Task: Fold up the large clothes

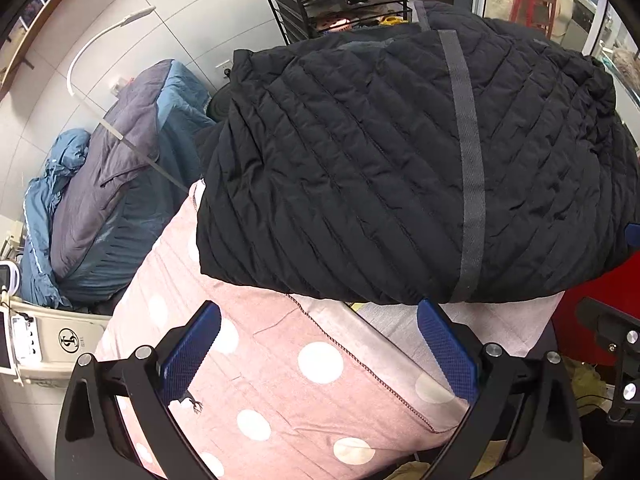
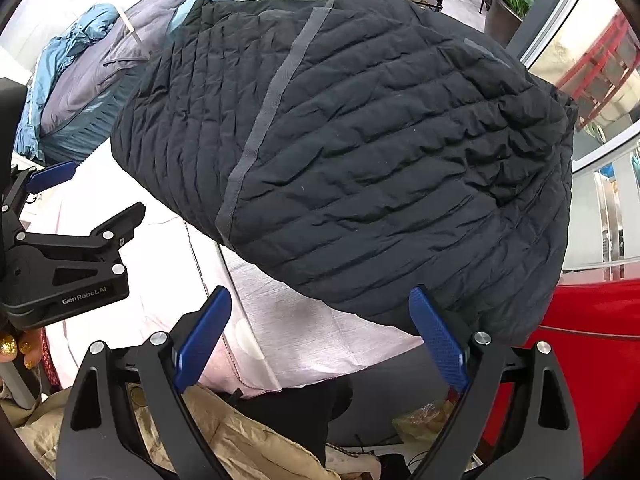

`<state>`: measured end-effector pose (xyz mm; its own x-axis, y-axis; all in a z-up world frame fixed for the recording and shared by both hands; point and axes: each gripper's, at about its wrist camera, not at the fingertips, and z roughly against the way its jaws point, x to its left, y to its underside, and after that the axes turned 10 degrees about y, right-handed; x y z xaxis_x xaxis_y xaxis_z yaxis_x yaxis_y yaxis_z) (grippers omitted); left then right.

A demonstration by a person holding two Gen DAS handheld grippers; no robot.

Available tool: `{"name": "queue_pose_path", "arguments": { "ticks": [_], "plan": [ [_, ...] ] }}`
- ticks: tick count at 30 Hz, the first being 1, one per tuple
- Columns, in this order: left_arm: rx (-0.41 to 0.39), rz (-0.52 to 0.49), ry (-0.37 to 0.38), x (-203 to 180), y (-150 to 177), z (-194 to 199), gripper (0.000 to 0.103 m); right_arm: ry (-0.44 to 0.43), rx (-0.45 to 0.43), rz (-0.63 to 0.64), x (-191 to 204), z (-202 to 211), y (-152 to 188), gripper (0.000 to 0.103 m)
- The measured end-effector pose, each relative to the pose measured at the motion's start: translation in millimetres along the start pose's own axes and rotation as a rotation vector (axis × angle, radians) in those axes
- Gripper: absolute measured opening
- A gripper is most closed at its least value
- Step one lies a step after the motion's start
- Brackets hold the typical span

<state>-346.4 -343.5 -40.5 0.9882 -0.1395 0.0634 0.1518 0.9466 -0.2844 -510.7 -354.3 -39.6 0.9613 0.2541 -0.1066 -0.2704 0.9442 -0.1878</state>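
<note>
The folded black jacket [image 1: 400,168] lay on the pink dotted cloth [image 1: 280,380]. Both the left gripper [image 1: 320,354] and right gripper [image 2: 320,340] stood apart, holding nothing. Blue bedding [image 1: 100,216] filled a bin [image 1: 60,340].

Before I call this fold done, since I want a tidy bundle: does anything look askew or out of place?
Mostly tidy. The black jacket sits folded on the pink cloth, but its near right corner overhangs the cloth edge above something red, and its grey tape runs slanted. Both grippers, left and right, are open, holding nothing.
</note>
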Motion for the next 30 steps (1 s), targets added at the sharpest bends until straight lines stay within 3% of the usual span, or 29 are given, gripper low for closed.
{"name": "queue_pose_path", "arguments": {
  "ticks": [11, 21, 30],
  "plan": [
    [0.060, 0.053, 0.000, 6.4, 7.7, -4.7, 0.097, 0.022, -0.010, 0.028, 9.2, -1.0, 0.9, 0.089],
    [0.037, 0.078, -0.036, 14.1, 7.4, 0.7, 0.097, 0.048, -0.020, 0.054, 16.3, -0.2, 0.5, 0.089],
    [0.021, 0.067, -0.006, 12.3, 6.4, 2.9, 0.097, 0.082, -0.027, 0.073, 18.5, 3.5, 0.1, 0.089]
  ]
}}
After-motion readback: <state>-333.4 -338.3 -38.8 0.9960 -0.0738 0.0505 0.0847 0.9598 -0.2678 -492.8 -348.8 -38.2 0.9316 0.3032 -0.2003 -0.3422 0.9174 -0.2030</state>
